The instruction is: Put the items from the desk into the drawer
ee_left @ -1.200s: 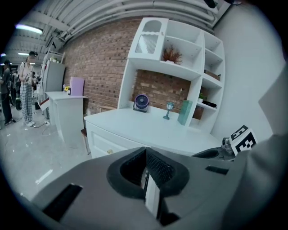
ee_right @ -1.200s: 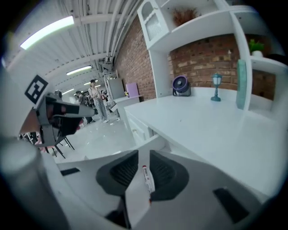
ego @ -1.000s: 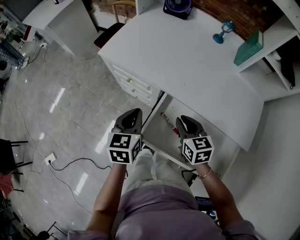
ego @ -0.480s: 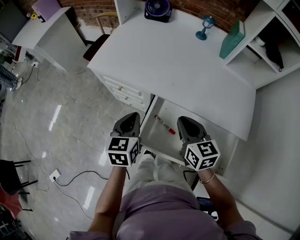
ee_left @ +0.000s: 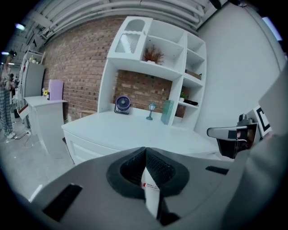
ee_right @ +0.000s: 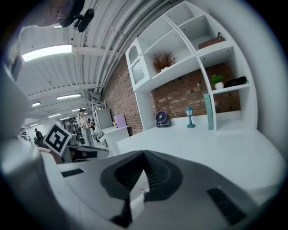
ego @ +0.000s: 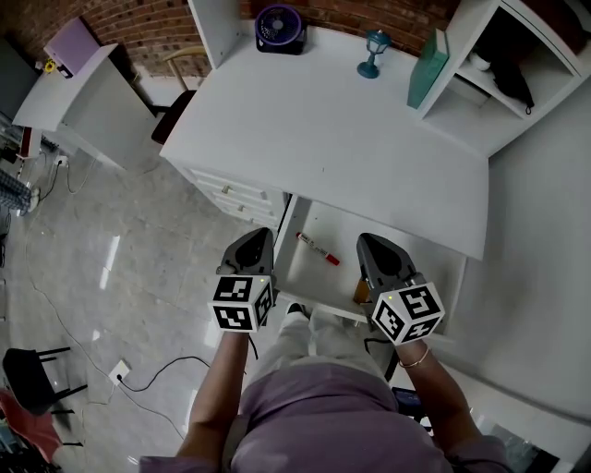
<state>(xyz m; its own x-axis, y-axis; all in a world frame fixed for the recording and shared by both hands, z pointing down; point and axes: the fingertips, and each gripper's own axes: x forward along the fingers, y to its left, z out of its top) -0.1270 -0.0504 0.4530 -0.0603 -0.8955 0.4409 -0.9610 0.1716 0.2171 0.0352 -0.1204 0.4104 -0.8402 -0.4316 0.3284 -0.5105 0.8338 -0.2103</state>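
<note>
Items left to move are standing along the far side of the bench: a fan, a small lamp and a teal book leaning by the shelves. All are well apart from both tongs. The drawer is hanging open below the near edge, already holding a marker and a brown thing that is half hidden. The left tongs are sitting fully closed, pad against pad, gripping nothing. The right tongs have just been closing and are now meeting too, with nothing of the task's between them. Judging by looks, the fan is going to feel light and rigid, best pinched at its rim or base rather than on the grille. The lamp is looking top-heavy and possibly fragile, so its thin stem is offering the safest hold. The book is looking stiff and should be taken across its flat faces. Only the head view is showing the drawer and what lies in it. The gripper views are missing that, but they are showing the three items upright from the side, and a dried plant up in the shelves.
</note>
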